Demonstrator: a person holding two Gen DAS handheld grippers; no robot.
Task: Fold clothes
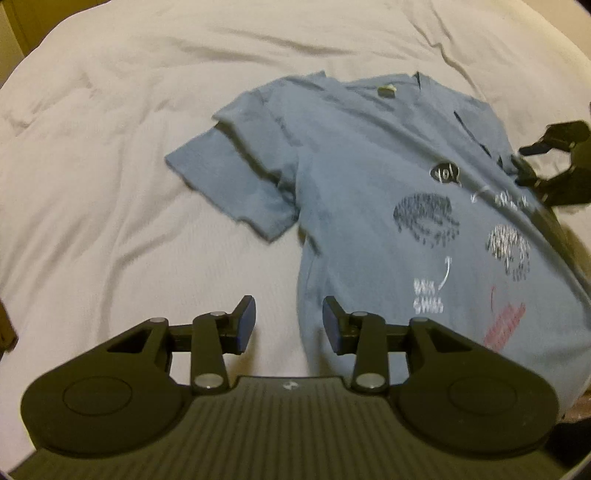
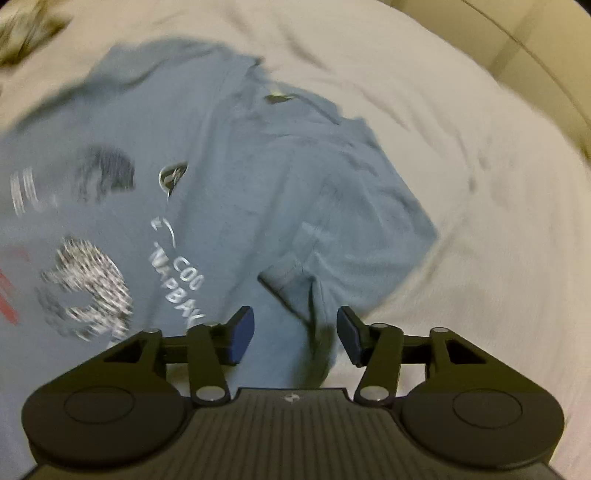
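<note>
A blue-grey printed T-shirt [image 1: 369, 192] lies front up on the white bed sheet [image 1: 110, 184], collar at the far end. My left gripper [image 1: 289, 325] is open and empty, over the sheet just beside the shirt's left side edge, below its left sleeve [image 1: 236, 184]. In the right wrist view the same shirt [image 2: 207, 177] fills the middle. My right gripper [image 2: 295, 336] is open and empty, low over the shirt body by the right sleeve [image 2: 354, 221]. The right gripper also shows in the left wrist view [image 1: 528, 166] at the shirt's far right edge.
The bed sheet [image 2: 480, 221] spreads wide around the shirt, with shallow wrinkles. A beige wall or headboard [image 2: 535, 55] runs past the bed's far right corner. A dark patterned item [image 2: 26, 33] lies at the far left of the right wrist view.
</note>
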